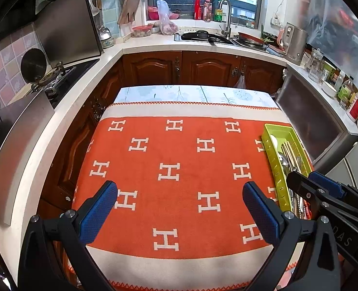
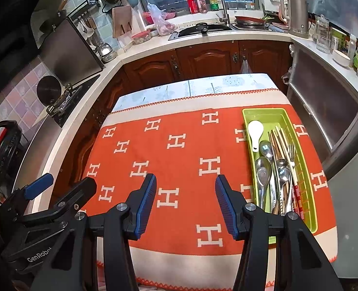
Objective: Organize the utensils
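Observation:
A lime green utensil tray (image 2: 249, 114) lies along the right side of the orange towel (image 2: 179, 160). It holds a white spoon (image 2: 255, 131), metal spoons (image 2: 263, 169), chopsticks (image 2: 279, 143) and a fork (image 2: 291, 150). My right gripper (image 2: 185, 179) hovers over the towel just left of the tray, open with nothing between its fingers. My left gripper (image 1: 180, 190) stands open and empty over the towel's near middle. In the left wrist view the tray (image 1: 269, 133) sits at the right, with the right gripper (image 1: 302, 178) over its near end. The left gripper (image 2: 65, 181) shows at the left of the right wrist view.
The towel covers a small table (image 1: 193, 94) with a pale floral cloth at its far end. Wooden cabinets and a white counter (image 1: 154, 43) wrap around it, with a stove (image 1: 65, 72) at left, a sink (image 1: 203, 36) at the back and a kettle (image 1: 295, 43) at right.

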The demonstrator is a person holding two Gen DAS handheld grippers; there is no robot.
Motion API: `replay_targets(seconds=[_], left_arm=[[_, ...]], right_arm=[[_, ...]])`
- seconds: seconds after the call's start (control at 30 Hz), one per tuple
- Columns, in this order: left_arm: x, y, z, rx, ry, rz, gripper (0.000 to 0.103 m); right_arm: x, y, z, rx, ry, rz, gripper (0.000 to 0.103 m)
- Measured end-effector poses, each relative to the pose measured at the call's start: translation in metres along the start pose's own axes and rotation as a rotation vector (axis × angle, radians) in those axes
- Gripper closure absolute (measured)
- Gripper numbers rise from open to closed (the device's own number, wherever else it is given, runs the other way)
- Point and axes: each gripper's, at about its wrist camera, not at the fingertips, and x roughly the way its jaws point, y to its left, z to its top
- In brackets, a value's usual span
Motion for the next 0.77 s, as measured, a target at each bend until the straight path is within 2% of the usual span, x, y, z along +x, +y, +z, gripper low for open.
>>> replay_targets(seconds=[0.77], left_arm=[[-0.0028,0.0047,-0.0016,-0.003,-0.002,0.004,0.001]], right_arm=[[0.0043,0.0047,-0.0005,-0.002,0.004,0.001,0.051]])
